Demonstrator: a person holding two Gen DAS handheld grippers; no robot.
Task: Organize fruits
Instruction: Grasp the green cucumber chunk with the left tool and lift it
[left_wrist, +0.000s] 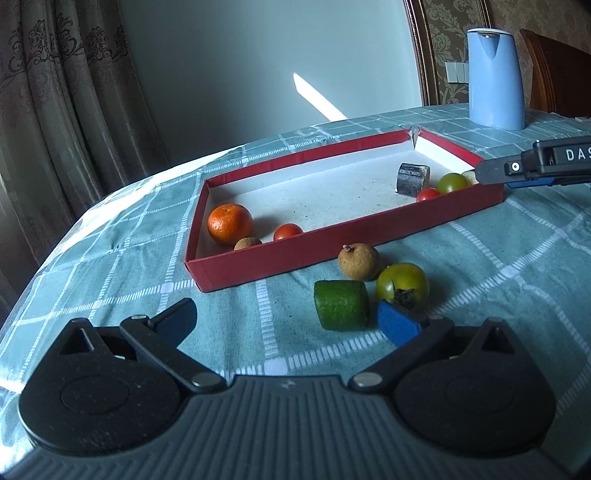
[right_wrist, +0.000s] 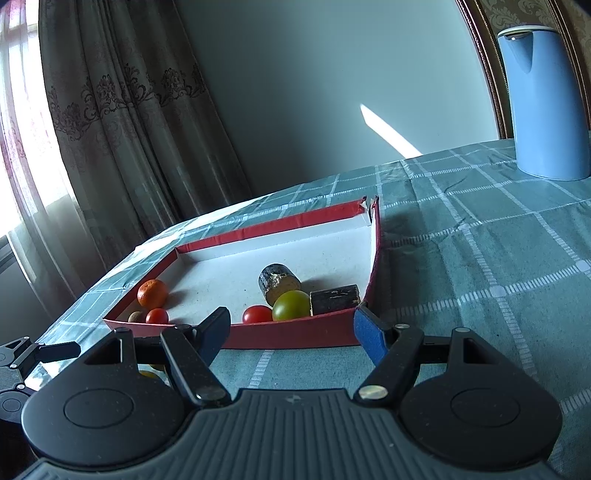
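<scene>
A red box (left_wrist: 332, 254) with a white floor lies on the checked cloth. In it are an orange (left_wrist: 229, 223), a brown longan (left_wrist: 246, 243), two red tomatoes (left_wrist: 287, 231), a dark cut piece (left_wrist: 412, 178) and a green tomato (left_wrist: 452, 182). Outside, by its near wall, lie a longan (left_wrist: 357, 261), a green tomato (left_wrist: 402, 285) and a green cucumber piece (left_wrist: 341, 304). My left gripper (left_wrist: 288, 325) is open and empty, its right finger touching the green tomato. My right gripper (right_wrist: 291, 326) is open and empty at the red box's (right_wrist: 295, 334) near wall.
A blue kettle (left_wrist: 493, 77) stands on the far right of the table and shows in the right wrist view (right_wrist: 543, 103). Curtains hang at the left. The table edge curves away at the left behind the box. The right gripper's body (left_wrist: 535, 166) reaches over the box's right corner.
</scene>
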